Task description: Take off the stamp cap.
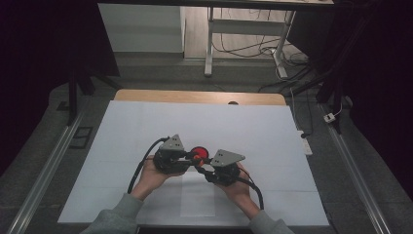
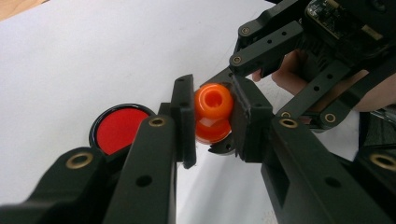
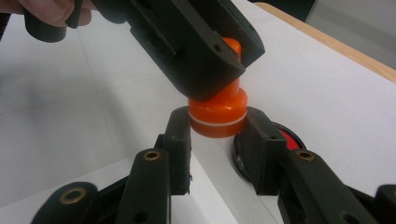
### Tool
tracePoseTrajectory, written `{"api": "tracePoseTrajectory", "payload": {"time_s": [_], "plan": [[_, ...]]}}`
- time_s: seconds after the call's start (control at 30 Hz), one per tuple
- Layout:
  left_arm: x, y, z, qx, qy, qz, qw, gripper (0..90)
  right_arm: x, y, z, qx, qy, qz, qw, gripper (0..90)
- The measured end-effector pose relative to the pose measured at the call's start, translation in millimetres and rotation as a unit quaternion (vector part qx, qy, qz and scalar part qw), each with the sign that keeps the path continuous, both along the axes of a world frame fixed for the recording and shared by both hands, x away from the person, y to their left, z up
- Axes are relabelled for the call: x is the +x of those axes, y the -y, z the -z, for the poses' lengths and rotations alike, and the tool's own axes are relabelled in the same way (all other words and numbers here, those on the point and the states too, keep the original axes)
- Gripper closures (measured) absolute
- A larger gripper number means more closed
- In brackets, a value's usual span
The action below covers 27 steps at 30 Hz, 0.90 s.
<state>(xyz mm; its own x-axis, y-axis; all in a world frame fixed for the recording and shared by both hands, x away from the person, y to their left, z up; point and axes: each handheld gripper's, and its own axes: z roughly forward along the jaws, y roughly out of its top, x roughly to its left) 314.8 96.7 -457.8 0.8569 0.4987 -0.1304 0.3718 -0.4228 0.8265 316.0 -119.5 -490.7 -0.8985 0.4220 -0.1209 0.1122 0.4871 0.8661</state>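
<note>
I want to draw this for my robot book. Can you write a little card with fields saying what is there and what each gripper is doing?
held thing: small orange plastic stamp-like piece with a knob top, above the table
left gripper: jaws shut on the knob top
right gripper: jaws shut on the wider lower part
beside it: round red pad in a black rim, lying flat
surface: white sheet over a wooden table
hands: one hand behind each gripper

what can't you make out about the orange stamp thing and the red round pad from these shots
- Orange plastic knob-topped piece: its underside, hidden in the left gripper view by the left gripper.
- Its top, covered in the right gripper view by that gripper's jaw.
- Round red pad in a black rim: partly behind the right gripper.
- High view: both too small for detail.
</note>
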Motion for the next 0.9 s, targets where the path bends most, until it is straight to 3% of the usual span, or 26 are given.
{"api": "tracePoseTrajectory", "payload": {"time_s": [0.9], "plan": [[0.5,-0.7,0.5,-0.003,-0.004,0.001,1.0000,72.6,-2.3,-0.2,1.4,-0.001,0.005,0.006,1.0000,64.5]]}}
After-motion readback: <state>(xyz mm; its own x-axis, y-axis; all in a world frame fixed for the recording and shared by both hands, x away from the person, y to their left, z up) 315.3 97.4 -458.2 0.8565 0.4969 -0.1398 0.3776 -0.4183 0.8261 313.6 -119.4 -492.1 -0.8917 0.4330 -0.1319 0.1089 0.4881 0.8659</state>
